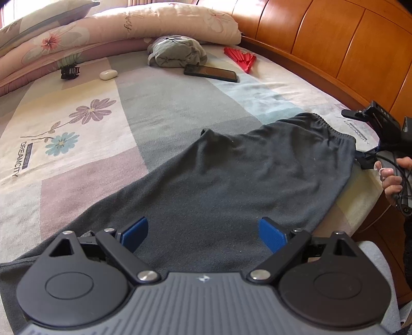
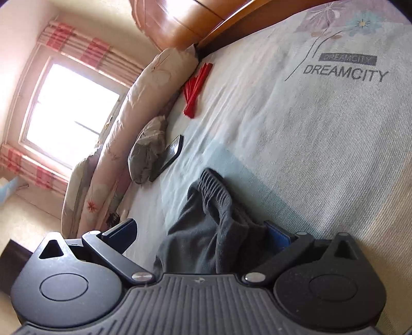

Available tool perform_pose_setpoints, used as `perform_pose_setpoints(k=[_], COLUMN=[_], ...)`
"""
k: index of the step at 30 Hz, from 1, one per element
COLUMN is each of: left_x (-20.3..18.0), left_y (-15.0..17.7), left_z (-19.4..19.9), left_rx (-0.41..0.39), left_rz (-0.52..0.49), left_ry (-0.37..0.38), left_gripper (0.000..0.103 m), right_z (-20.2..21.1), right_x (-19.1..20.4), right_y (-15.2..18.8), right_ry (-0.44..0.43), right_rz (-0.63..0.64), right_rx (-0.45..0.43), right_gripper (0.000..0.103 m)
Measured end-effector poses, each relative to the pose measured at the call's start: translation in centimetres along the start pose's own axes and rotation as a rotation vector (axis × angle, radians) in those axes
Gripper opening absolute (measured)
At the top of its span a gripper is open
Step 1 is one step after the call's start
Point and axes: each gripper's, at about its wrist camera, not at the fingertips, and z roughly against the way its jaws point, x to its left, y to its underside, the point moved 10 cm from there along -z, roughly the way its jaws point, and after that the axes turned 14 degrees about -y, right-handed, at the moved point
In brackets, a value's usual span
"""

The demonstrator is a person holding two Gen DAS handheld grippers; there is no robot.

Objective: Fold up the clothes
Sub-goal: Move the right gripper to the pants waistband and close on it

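A dark grey pair of trousers (image 1: 231,185) lies spread on the patterned bed sheet (image 1: 77,144), its elastic waistband (image 1: 332,128) towards the bed's right side. My left gripper (image 1: 204,232) hovers just over the trouser cloth, its blue pads (image 1: 136,233) wide apart with nothing clamped between them. At the waistband end a hand holds my right gripper (image 1: 354,136). In the right wrist view the bunched waistband (image 2: 216,195) lies between the spread fingers of the right gripper (image 2: 199,234), which is open; cloth partly hides the right blue pad (image 2: 279,235).
A folded grey garment (image 1: 177,52), a phone (image 1: 211,73), a red fan (image 1: 240,58), a white earbud case (image 1: 108,74) and a black hair clip (image 1: 69,72) lie near the rolled floral quilt (image 1: 128,23). A wooden headboard (image 1: 334,38) bounds the bed on the right.
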Motion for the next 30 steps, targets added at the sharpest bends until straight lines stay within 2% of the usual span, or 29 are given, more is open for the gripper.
perform_pose_setpoints(k=[6,9,12,14,16,20,22,24,25,27,30], left_x=[-0.1,-0.4,-0.1,0.3,0.7,0.7,0.6,0.4,0.4,0.6,1.1], left_y=[0.1,0.2,0.4,0.6,0.8,0.9,0.9,0.9,1.0,1.1,1.3], left_z=[-0.5,-0.2,-0.1,-0.3,-0.6,-1.0,-0.9,-0.8,-0.8,-0.9,-1.1], left_rx=[0.007,-0.006,-0.009,-0.002,0.007,0.014,0.010,0.006,0.006,0.008,0.014], left_rz=[0.015,0.009,0.022,0.040,0.055,0.067,0.064,0.061,0.062,0.067,0.083], left_ry=[0.018,0.036,0.042,0.042,0.045,0.058,0.067,0.079,0.080,0.078,0.073], left_gripper=[0.093,0.093,0.093,0.093,0.093,0.093,0.093,0.093,0.093,0.093,0.093], right_z=[-2.0,-1.7,-1.2,-1.4,-1.7,-1.6,-1.3,-1.3,-1.2,-1.0,-0.7], right_x=[1.7,1.1,0.3,0.5,1.2,1.2,0.3,-0.7,-0.9,-1.4,-2.2], right_y=[3.0,1.4,-0.4,-0.4,0.7,0.6,-0.5,-0.8,-0.6,-0.3,-0.5], right_ry=[-0.032,-0.038,-0.065,-0.072,-0.103,-0.161,-0.145,-0.106,-0.098,-0.074,-0.062], right_rz=[0.070,0.077,0.030,0.013,0.032,0.068,0.059,0.048,0.061,0.097,0.057], right_rx=[0.134,0.071,0.003,0.003,0.046,0.039,-0.007,-0.040,-0.041,-0.037,-0.065], right_gripper=[0.103,0.103,0.103,0.103,0.103,0.101,0.088,0.070,0.067,0.051,0.041])
